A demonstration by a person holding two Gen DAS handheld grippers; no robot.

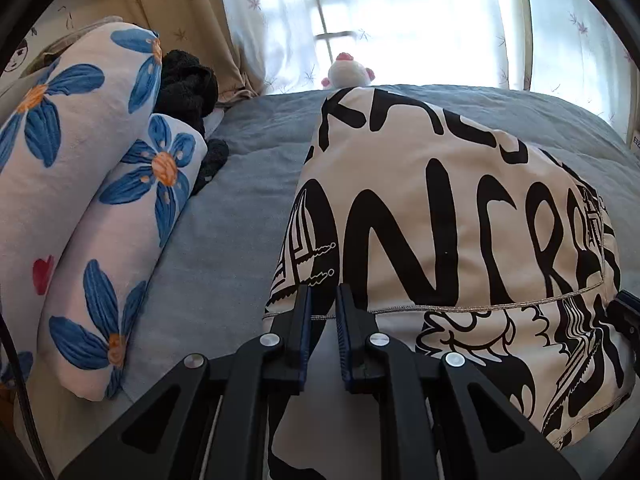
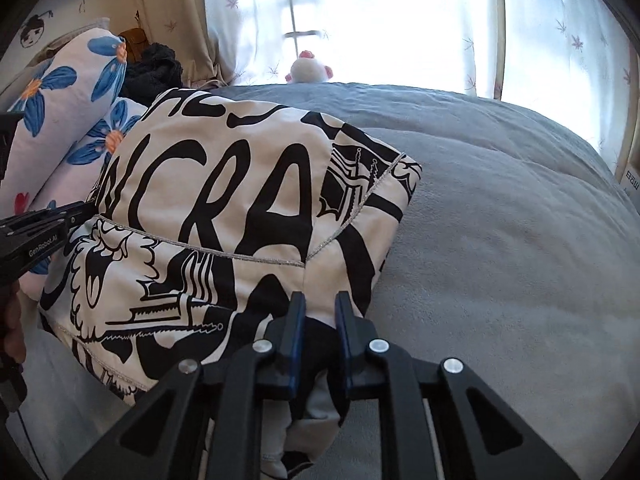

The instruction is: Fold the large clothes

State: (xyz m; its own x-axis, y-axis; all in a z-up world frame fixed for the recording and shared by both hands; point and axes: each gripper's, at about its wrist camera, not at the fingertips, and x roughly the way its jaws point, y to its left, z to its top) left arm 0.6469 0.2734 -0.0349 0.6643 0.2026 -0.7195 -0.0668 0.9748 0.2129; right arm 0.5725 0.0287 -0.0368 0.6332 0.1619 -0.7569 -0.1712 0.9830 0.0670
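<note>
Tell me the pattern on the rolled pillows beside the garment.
White with big blue flowers, orange centres: rolled pillows, clearest in the left wrist view.

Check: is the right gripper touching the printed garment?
Touching. The right wrist view shows the right gripper with its jaws closed on a bunched fold of the black-and-white printed garment, cloth pinched between the pads.

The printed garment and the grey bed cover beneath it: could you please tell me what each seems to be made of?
Printed garment: thin woven or knit cloth, matte, probably cotton; it drapes softly and shows a stitched hem. Grey bed cover: soft, slightly fuzzy, matte fabric, with gentle puffy creases suggesting padding.
</note>
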